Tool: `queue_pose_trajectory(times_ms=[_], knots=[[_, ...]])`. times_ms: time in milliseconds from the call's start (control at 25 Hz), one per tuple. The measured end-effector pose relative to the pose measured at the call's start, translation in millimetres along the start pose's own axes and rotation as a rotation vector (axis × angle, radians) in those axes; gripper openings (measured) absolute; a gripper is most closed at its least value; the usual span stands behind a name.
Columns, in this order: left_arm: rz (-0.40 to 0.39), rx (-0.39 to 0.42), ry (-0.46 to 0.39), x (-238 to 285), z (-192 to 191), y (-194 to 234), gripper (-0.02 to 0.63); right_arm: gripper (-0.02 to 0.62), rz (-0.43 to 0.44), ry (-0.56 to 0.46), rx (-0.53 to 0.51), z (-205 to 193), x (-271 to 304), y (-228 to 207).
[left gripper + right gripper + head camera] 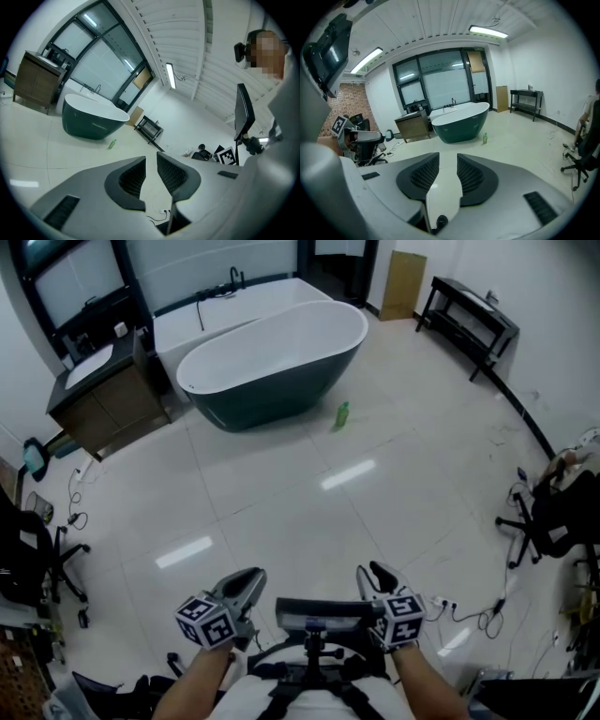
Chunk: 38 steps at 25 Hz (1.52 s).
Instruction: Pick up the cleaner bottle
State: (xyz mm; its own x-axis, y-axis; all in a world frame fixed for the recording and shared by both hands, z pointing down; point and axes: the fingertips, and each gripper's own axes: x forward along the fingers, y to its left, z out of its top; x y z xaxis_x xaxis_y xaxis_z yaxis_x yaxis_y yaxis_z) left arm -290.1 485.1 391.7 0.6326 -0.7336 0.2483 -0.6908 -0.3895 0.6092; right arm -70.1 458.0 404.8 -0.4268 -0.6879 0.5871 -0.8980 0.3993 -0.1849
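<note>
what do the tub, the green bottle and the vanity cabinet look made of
Tub: smooth moulded shell, likely acrylic or resin, glossy white inside, dark teal outside. Green bottle: probably plastic, too small to be sure. Vanity cabinet: brown wood or wood-look panels, matte.

The cleaner bottle [343,413] is green. The bathtub [281,395] is dark teal outside and white inside. The floor [281,502] is glossy cream tile, and the vanity cabinet [112,407] is brown wood. My left tongs [242,587] and right tongs [380,579] are grey, with black ribbed pads [424,176] and black-and-white checked cubes [206,622].

No legible text; cleaner bottle [343,413] too distant to read.
</note>
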Motion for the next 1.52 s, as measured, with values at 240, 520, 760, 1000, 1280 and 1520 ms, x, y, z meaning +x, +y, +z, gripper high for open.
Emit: queue_pose_trajectory(times_ms=[240, 520, 760, 1000, 1280, 1520], knots=[[0.041, -0.022, -0.005, -1.5, 3.9, 20.3, 0.074, 0.115, 0.03, 0.012, 0.005, 4.0, 26.9, 5.5], [0.104, -0.026, -0.043, 16.8, 30.1, 39.9, 0.074, 0.115, 0.102, 0.021, -0.015, 28.3, 81.3, -3.5], [0.15, -0.032, -0.063, 54.0, 63.4, 57.5, 0.074, 0.116, 0.16, 0.002, -0.062, 81.5, 131.7, -19.6], [0.137, -0.021, -0.069, 113.3, 89.9, 48.7, 0.074, 0.115, 0.18, 0.016, -0.06, 110.5, 155.4, -59.7], [0.118, 0.0, -0.023, 176.4, 104.3, 37.5, 0.074, 0.115, 0.154, 0.002, -0.039, 128.9, 168.3, -114.9], [0.085, 0.019, 0.01, 213.1, 111.5, 30.9, 0.074, 0.115, 0.135, 0.004, -0.006, 132.3, 172.4, -142.6]])
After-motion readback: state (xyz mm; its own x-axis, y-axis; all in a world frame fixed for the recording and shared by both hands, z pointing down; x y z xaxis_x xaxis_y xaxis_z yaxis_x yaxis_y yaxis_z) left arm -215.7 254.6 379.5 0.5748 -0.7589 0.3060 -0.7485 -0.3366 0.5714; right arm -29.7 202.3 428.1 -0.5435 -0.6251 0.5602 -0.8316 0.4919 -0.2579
